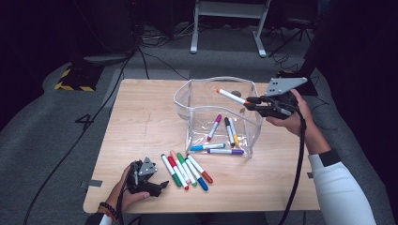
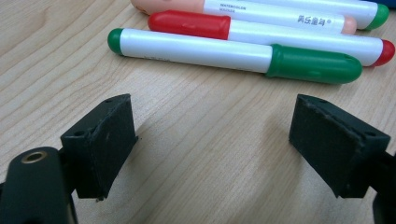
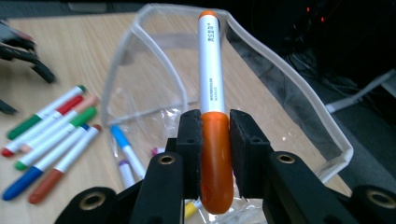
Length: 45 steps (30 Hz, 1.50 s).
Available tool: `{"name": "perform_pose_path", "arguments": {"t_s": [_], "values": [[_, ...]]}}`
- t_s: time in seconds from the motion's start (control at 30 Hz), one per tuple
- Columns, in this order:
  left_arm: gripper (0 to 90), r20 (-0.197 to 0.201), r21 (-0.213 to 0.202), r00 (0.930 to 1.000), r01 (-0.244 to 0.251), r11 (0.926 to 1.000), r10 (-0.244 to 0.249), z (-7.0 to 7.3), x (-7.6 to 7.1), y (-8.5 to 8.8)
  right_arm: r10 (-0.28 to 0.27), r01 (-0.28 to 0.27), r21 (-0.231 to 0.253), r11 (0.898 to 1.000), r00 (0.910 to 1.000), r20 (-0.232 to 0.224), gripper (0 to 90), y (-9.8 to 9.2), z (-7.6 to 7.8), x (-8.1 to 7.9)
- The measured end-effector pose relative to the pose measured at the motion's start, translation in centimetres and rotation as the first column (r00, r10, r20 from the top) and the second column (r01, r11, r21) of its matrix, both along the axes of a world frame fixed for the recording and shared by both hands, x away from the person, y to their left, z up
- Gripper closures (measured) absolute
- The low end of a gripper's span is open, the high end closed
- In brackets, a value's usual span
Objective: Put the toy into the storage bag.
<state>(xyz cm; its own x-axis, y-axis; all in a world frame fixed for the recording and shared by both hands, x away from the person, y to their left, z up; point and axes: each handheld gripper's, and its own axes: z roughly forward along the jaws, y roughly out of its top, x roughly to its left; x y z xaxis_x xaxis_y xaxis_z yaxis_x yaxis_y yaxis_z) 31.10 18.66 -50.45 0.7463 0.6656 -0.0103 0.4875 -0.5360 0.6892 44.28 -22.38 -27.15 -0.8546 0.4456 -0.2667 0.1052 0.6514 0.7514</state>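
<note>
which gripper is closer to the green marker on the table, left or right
Left. The left gripper rests open on the table just beside the green marker; the right gripper is up over the clear pouch, holding an orange marker.

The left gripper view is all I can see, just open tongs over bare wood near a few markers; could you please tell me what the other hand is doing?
Observer: The right tongs are shut on an orange marker by its cap.
Operator: Where is it held?
Observer: Above the clear pouch, whose mouth stands open.
Operator: Is anything inside?
Observer: Yes, five markers lie in it.
</note>
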Motion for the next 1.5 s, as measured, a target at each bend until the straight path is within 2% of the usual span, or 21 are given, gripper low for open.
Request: {"name": "perform_pose_path", "arguments": {"t_s": [0.03, 0.07, 0.23, 0.37, 0.43, 0.5, 0.53, 0.57, 0.6, 0.63, 0.73, 0.8, 0.83, 0.9, 0.97, 1.03, 1.1, 1.17, 1.2, 1.23, 1.5], "values": [[14.7, 0.0, 0.0, 1.0, 0.0, 1.0, 0.0, 0.0, 0.0, 0.0, -0.005, 0.004, -0.034, 0.999, 0.9997, -0.023, 75.2, 0.4, -0.6, 1.1], [14.7, 0.0, 0.0, 1.0, 0.0, 1.0, 0.0, 0.0, 0.0, 0.0, -0.005, 0.004, -0.034, 0.999, 0.9997, -0.023, 75.2, 0.4, -0.6, 1.1], [14.7, 0.0, 0.0, 1.0, 0.001, 1.0, -0.001, 0.0, 0.0, 0.0, -0.019, 0.009, -0.139, 0.99, 0.9971, -0.074, 75.2, 1.8, -2.2, 3.7], [14.7, -0.001, -0.001, 1.0, 0.001, 1.0, -0.001, 0.0, 0.0, 0.0, -0.011, -0.008, -0.165, 0.986, 0.9935, -0.113, 75.2, 2.4, -2.7, 4.4], [14.7, -0.001, -0.001, 1.0, 0.001, 1.0, -0.001, 0.0, 0.0, 0.0, -0.002, -0.027, -0.213, 0.977, 0.9903, -0.139, 75.2, 3.1, -3.4, 4.8], [14.8, 0.0, 0.0, 1.0, 0.002, 1.0, -0.002, 0.0, 0.0, 0.0, 0.018, -0.052, -0.212, 0.976, 0.9872, -0.158, 75.2, 3.3, -3.5, 4.8], [14.8, 0.0, 0.0, 1.0, 0.002, 1.0, -0.002, 0.0, 0.0, 0.0, 0.051, -0.092, -0.219, 0.971, 0.9813, -0.186, 75.2, 3.4, -3.7, 4.7], [14.8, 0.0, 0.0, 1.0, 0.002, 1.0, -0.002, 0.0, 0.0, 0.0, 0.072, -0.128, -0.264, 0.956, 0.9749, -0.21, 75.1, 3.8, -4.2, 4.5], [14.7, 0.0, 0.0, 1.0, 0.002, 1.0, -0.002, 0.0, 0.0, 0.0, 0.072, -0.128, -0.264, 0.956, 0.9749, -0.21, 75.1, 3.8, -4.2, 4.5], [14.7, -0.001, -0.001, 1.0, 0.004, 1.0, -0.004, 0.0, 0.0, 0.0, 0.076, -0.145, -0.287, 0.947, 0.9682, -0.238, 75.1, 4.0, -4.4, 4.3], [14.7, -0.003, -0.002, 1.0, 0.004, 1.0, -0.004, 0.0, 0.0, 0.0, 0.075, -0.143, -0.28, 0.949, 0.9674, -0.242, 75.0, 3.9, -4.5, 4.4], [14.7, -0.003, -0.001, 1.0, 0.005, 1.0, -0.005, 0.0, 0.0, 0.0, 0.079, -0.154, -0.279, 0.948, 0.9616, -0.263, 73.8, 3.9, -4.6, 4.3], [14.7, -0.003, -0.001, 1.0, 0.005, 1.0, -0.005, 0.0, 0.0, 0.0, 0.061, -0.133, -0.292, 0.947, 0.9686, -0.241, 64.0, 4.0, -4.7, 4.3], [14.7, -0.003, -0.002, 1.0, 0.005, 1.0, -0.005, 0.0, 0.0, 0.0, 0.033, -0.103, -0.298, 0.949, 0.9724, -0.231, 63.2, 4.0, -4.6, 4.4], [14.7, -0.003, -0.001, 1.0, 0.005, 1.0, -0.005, 0.0, 0.0, 0.0, 0.01, -0.072, -0.295, 0.953, 0.9782, -0.207, 56.4, 3.8, -4.5, 4.5], [14.7, -0.003, -0.002, 1.0, 0.005, 1.0, -0.005, 0.0, 0.0, 0.0, -0.011, -0.039, -0.254, 0.966, 0.9811, -0.193, 53.0, 3.4, -4.3, 4.7], [14.7, -0.003, -0.001, 1.0, 0.005, 1.0, -0.005, 0.0, 0.0, 0.0, -0.033, -0.011, -0.242, 0.97, 0.9842, -0.174, 47.3, 3.1, -4.1, 4.5], [14.7, -0.003, -0.002, 1.0, 0.005, 1.0, -0.005, 0.0, 0.0, 0.0, -0.055, 0.029, -0.176, 0.984, 0.988, -0.144, 42.1, 2.2, -3.5, 4.0], [14.7, -0.003, -0.002, 1.0, 0.005, 1.0, -0.005, 0.0, 0.0, 0.0, -0.055, 0.029, -0.176, 0.984, 0.988, -0.144, 42.1, 2.2, -3.5, 4.0], [14.7, -0.003, -0.001, 1.0, 0.005, 1.0, -0.005, 0.0, 0.0, 0.0, -0.063, 0.047, -0.122, 0.991, 0.9895, -0.13, 39.6, 1.5, -2.8, 3.4], [14.7, -0.003, -0.001, 1.0, 0.005, 1.0, -0.005, 0.0, 0.0, 0.0, -0.076, 0.075, -0.021, 0.997, 0.9934, -0.086, 37.6, -1.4, -1.6, 1.2]]}}
